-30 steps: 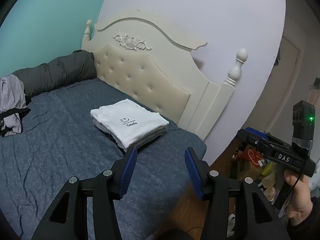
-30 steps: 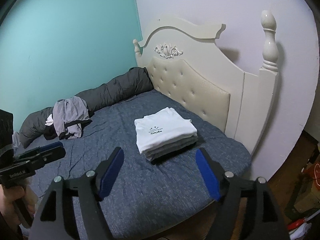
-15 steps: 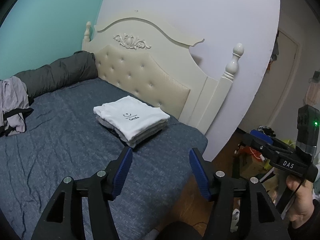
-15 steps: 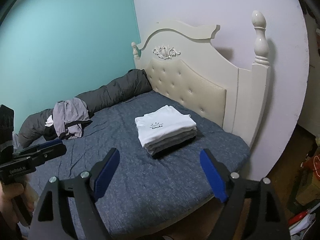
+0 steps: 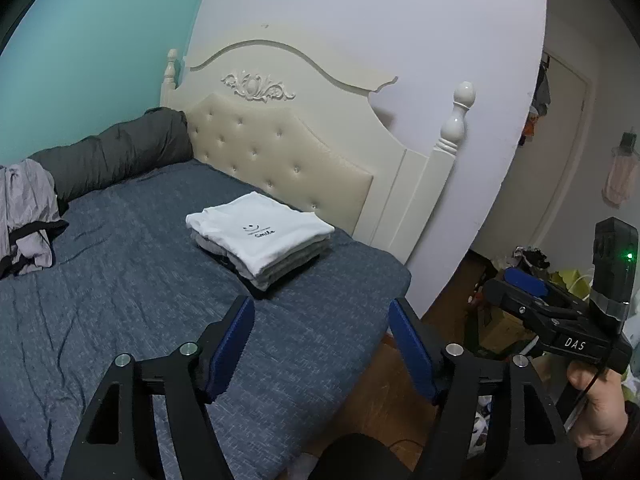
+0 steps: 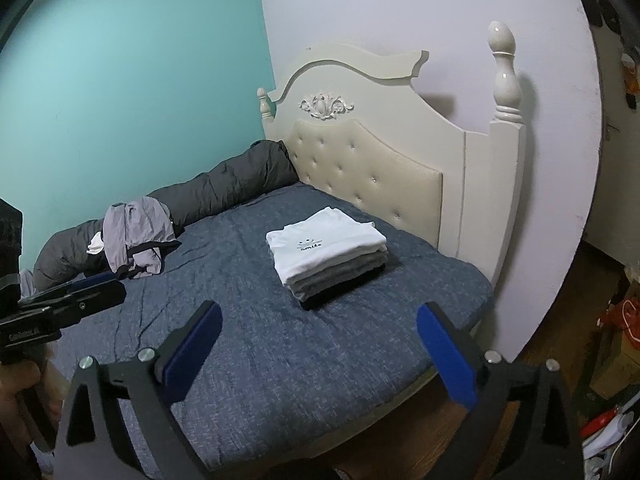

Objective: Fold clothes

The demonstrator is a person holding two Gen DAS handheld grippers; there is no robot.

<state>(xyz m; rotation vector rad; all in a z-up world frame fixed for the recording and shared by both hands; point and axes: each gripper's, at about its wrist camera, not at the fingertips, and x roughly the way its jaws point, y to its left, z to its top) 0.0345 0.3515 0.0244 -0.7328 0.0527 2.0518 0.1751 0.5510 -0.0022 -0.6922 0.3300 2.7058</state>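
Left gripper [image 5: 322, 342]: blue-padded jaws opening, nothing between them, touching nothing, held above the near edge of the bed [image 5: 120, 320]. Right gripper [image 6: 318, 344]: jaws opening too, spread very wide, likewise empty and clear of the cloth. Each tool also seen from the other's camera: the right one at the right margin of the left wrist view, gripped by a hand [image 5: 600, 416] over the floor beside the bed; the left one at the left margin of the right wrist view, above the blue cover.

Beyond the jaws, well apart from both: a neat stack of folded clothes [image 6: 330, 256], resting on the blue bedspread near the padded cream headboard [image 6: 368, 176]. White shirt on top, small smile print facing up; grey layers beneath, a black one at the bottom. Roughly rectangular stack, long axis running about parallel to the headboard, lying flat.

Farther off, toward the teal wall: a crumpled lilac-grey garment [image 6: 136, 236], unfolded, heaped against a long dark grey rolled quilt [image 6: 224, 184] laid along the wall side of the mattress.
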